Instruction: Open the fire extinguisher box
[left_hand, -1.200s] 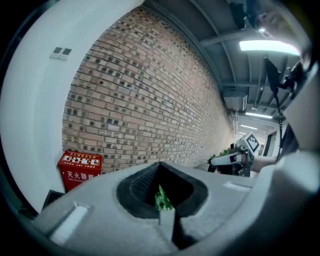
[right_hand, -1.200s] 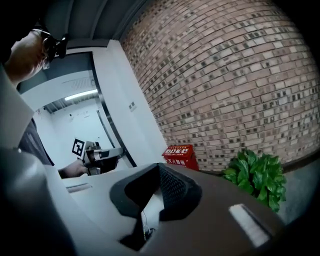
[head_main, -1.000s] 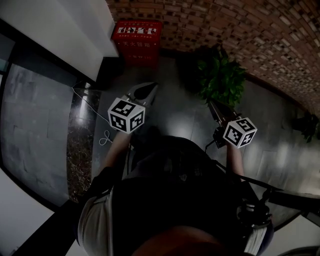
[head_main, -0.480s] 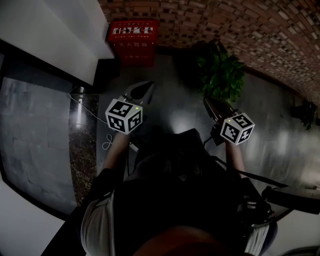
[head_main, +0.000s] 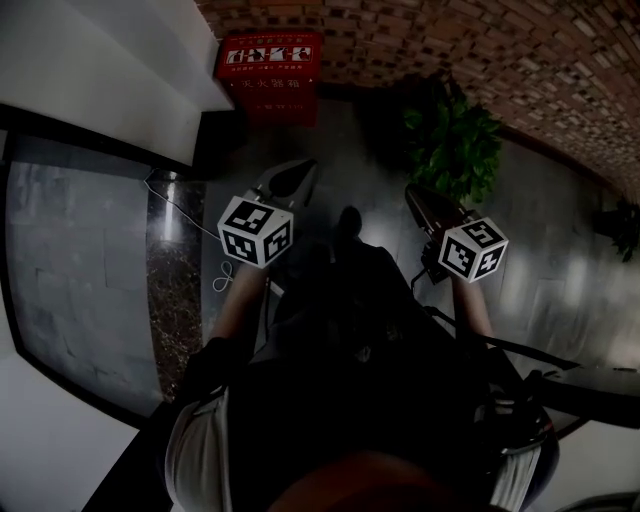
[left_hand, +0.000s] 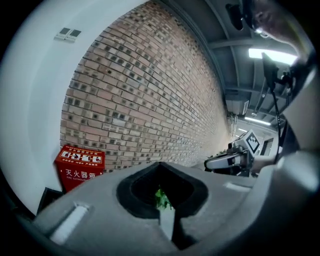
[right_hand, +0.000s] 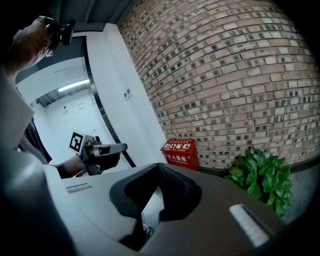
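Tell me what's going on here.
A person holds a gripper in each hand, both pointed towards a red fire extinguisher box that stands on the floor against the brick wall, left of a plant. The left gripper and right gripper are shut and empty. Neither touches the box, which is well ahead of them and looks closed.
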